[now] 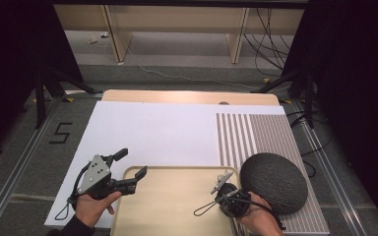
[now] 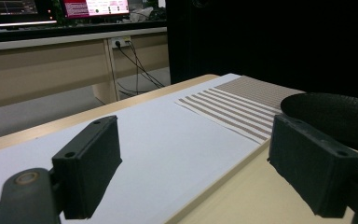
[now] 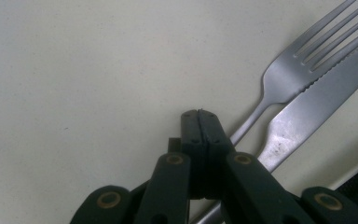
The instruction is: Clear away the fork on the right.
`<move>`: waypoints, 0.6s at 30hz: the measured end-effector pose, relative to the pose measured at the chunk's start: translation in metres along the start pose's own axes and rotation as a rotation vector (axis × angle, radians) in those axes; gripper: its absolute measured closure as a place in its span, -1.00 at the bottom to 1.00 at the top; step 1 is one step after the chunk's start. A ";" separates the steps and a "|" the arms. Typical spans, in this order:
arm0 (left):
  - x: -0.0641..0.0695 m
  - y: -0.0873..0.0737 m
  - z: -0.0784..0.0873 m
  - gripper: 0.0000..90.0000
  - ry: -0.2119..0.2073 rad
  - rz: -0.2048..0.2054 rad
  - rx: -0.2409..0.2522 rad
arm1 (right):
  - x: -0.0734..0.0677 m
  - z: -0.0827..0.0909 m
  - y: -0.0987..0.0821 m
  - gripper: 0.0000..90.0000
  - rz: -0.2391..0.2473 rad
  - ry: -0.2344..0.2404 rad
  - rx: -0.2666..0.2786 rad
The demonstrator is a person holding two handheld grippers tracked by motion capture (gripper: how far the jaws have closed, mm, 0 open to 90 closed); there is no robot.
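A beige tray [image 1: 172, 206] lies at the near edge of the table. A steel fork [image 3: 284, 79] and a knife [image 3: 317, 102] lie side by side on the tray [image 3: 98, 70] near its right rim, with the fork [image 1: 222, 181] angled up to the right. My right gripper [image 3: 199, 114] hovers just left of the fork's neck, its jaws shut pad to pad with nothing seen between them; from above, the right gripper [image 1: 220, 191] is over the tray's right side. My left gripper [image 1: 132, 163] stands open over the tray's far left corner, empty [image 2: 200, 158].
A dark round textured object [image 1: 274, 182] rests on a brown-striped mat [image 1: 256, 137] right of the tray, close to my right hand. A white sheet [image 1: 152, 132] covers the table beyond the tray. Desks and cables stand past the table's far edge.
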State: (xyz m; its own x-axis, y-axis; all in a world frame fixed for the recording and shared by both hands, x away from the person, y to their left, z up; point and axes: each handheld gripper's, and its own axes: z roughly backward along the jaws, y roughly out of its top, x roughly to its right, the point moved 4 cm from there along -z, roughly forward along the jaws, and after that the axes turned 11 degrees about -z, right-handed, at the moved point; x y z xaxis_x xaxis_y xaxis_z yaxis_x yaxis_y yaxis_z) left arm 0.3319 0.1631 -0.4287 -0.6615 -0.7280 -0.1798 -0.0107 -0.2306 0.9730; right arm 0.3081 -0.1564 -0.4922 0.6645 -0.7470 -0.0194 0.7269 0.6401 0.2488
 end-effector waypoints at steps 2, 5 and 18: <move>0.000 0.000 0.000 -0.64 0.000 0.000 0.001 | 0.001 0.000 0.000 1.00 -0.001 0.003 0.000; 0.000 0.000 0.000 -0.64 0.001 0.000 0.000 | 0.002 0.000 -0.001 1.00 -0.003 0.001 0.003; 0.000 0.000 0.000 -0.64 0.000 0.004 -0.001 | 0.013 0.028 0.003 0.29 -0.189 0.218 0.199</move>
State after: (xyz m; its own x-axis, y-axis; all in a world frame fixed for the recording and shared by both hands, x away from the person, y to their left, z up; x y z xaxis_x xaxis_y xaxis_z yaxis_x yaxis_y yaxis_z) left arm 0.3322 0.1634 -0.4288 -0.6614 -0.7292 -0.1756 -0.0072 -0.2279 0.9736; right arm 0.3135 -0.1691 -0.4647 0.5587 -0.7792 -0.2840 0.8067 0.4309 0.4045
